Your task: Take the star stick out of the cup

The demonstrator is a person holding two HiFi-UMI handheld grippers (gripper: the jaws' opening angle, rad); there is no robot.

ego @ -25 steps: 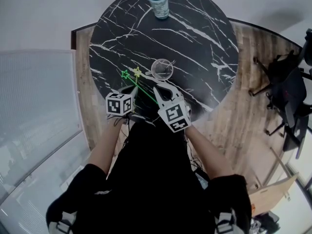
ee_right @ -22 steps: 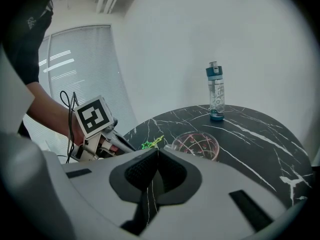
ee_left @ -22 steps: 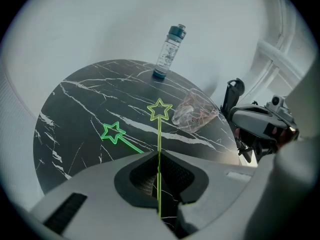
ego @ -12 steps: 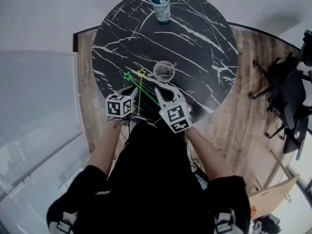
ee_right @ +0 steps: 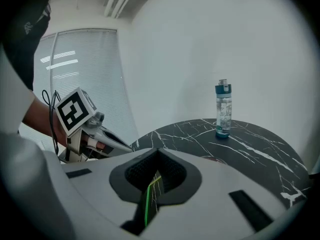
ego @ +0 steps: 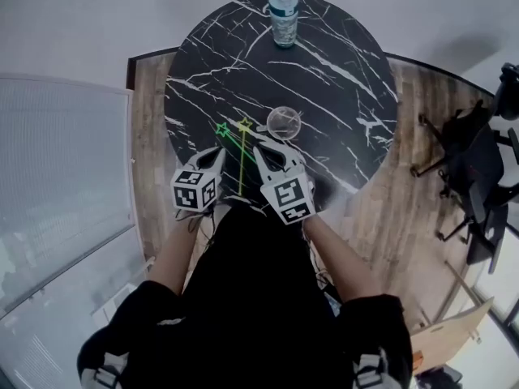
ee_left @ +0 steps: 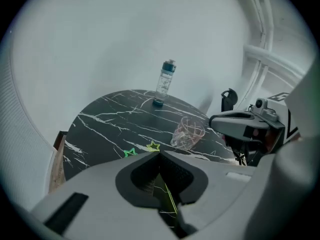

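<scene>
My left gripper [ego: 219, 151], at the lower centre of the head view, is clenched. In its own view the grey jaws meet at a seam, and the thin yellow star stick [ego: 242, 159] runs through that seam with its star outline poking out just past the tips. My right gripper [ego: 260, 151], just to the right of it, is clamped tight too, with the thin green star stick [ego: 221, 128] caught between its jaws. That stick slants up and left across the yellow one, so the two stars sit side by side, green on the left, over the round black marble table with white veins [ego: 340, 79]. Both sticks are out of the clear plastic cup [ego: 284, 122], which stands upright near the centre of the frame, just right of the yellow star and just beyond my right gripper's tips. A clear water bottle with a teal cap [ego: 284, 19] stands upright at the table's far edge, top centre, well apart from the cup. A black office chair [ego: 478, 168] stands on the wooden floor at the right edge.
</scene>
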